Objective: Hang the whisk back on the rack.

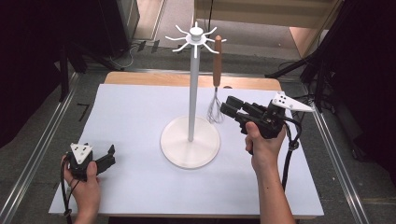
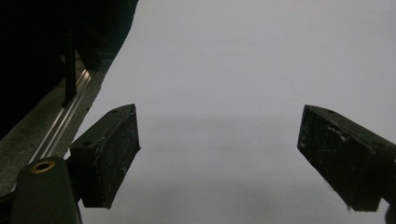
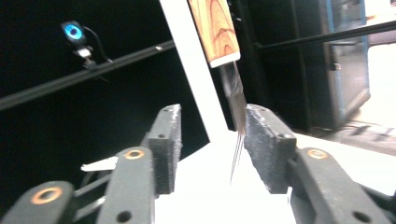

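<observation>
No brand, label or readable writing is showing on any item.

The left gripper is resting low over the near left area of the white-covered table, held in the person's left hand. In the left gripper view its two black fingers are standing wide apart, with nothing but bare white surface lying between them; it is holding nothing.

The right gripper is being held in the person's right hand, raised above the table and pointing toward the white metal hanging stand with a round base, tall pole and radial hooks. A wire whisk with a brown wooden handle is hanging from a hook on the right side of the stand, its wire head hovering just above the table near the base. In the right gripper view the fingers are standing partly open, and the whisk's wire neck is running down between them, close to the finger on the right of that view. Whether that finger is touching the wires cannot be told; the fingers are not clamped on the whisk.
</observation>
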